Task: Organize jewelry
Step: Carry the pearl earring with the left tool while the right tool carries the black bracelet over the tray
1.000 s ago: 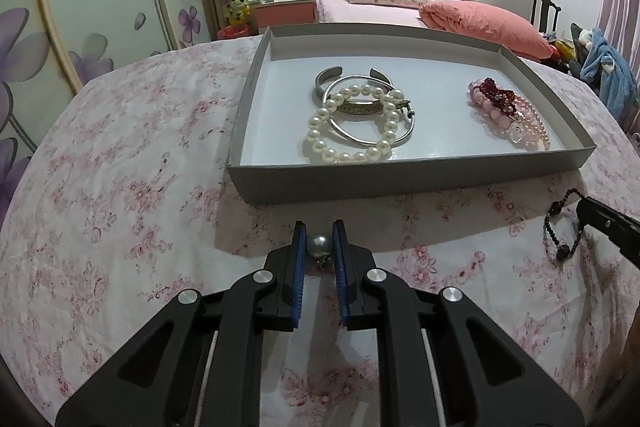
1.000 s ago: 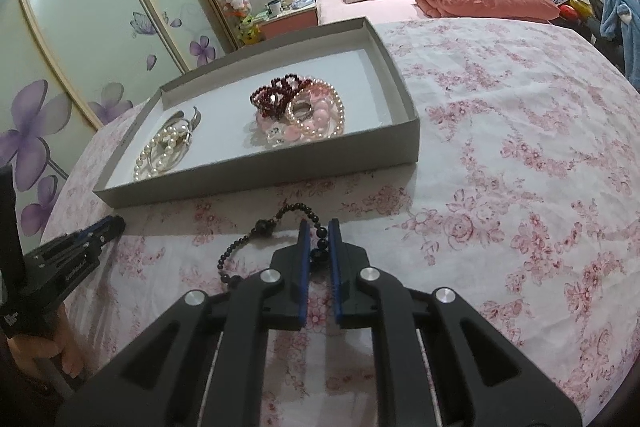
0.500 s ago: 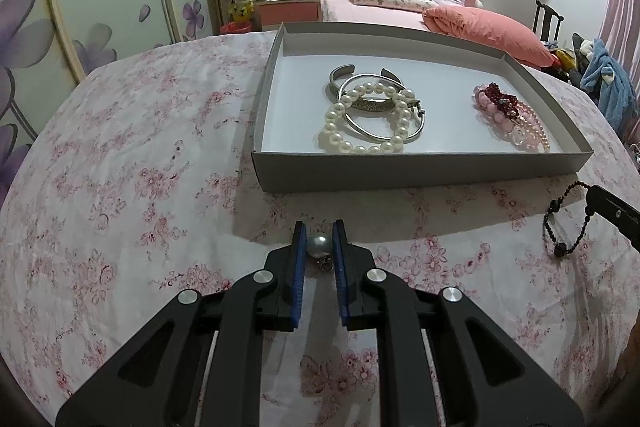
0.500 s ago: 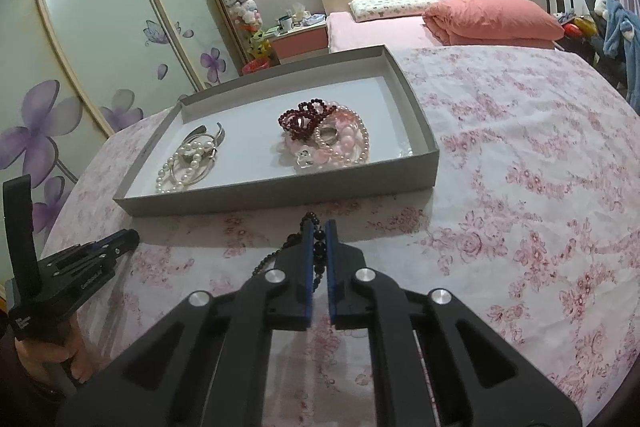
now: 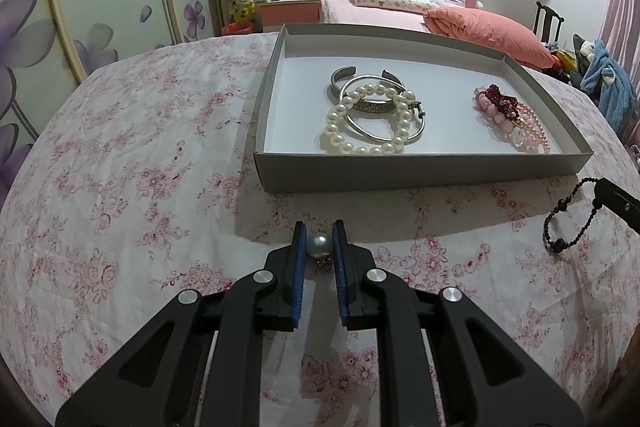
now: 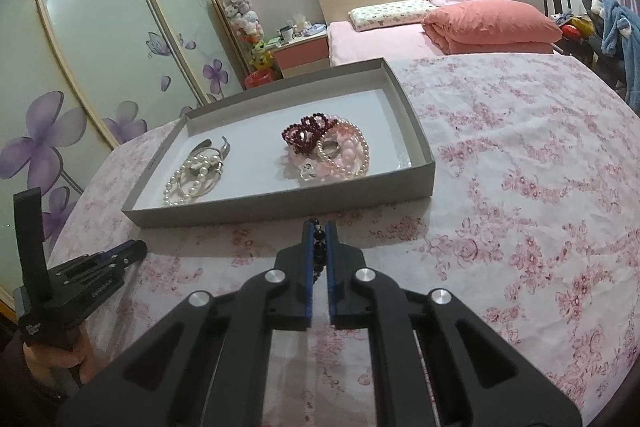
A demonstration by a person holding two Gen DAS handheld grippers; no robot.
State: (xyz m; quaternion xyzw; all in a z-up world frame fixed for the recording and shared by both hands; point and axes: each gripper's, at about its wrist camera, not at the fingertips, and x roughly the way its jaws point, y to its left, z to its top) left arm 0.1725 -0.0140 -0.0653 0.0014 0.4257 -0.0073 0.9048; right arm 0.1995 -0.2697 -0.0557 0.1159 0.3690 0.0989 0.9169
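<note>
Above the desk's near edge, my left gripper [image 5: 319,242] still pinches the pearl pendant [image 5: 319,243]; my right gripper [image 6: 319,235] has lifted the black bead bracelet [image 5: 567,215], both bound for the gray tray [image 5: 420,171].

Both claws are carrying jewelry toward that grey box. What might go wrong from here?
The pearl pendant is round and pinched only at the very tips of the left gripper, so it may slip out. The black bead bracelet dangles below the right gripper and might snag the tray wall or tangle with the pink bracelets.
</note>
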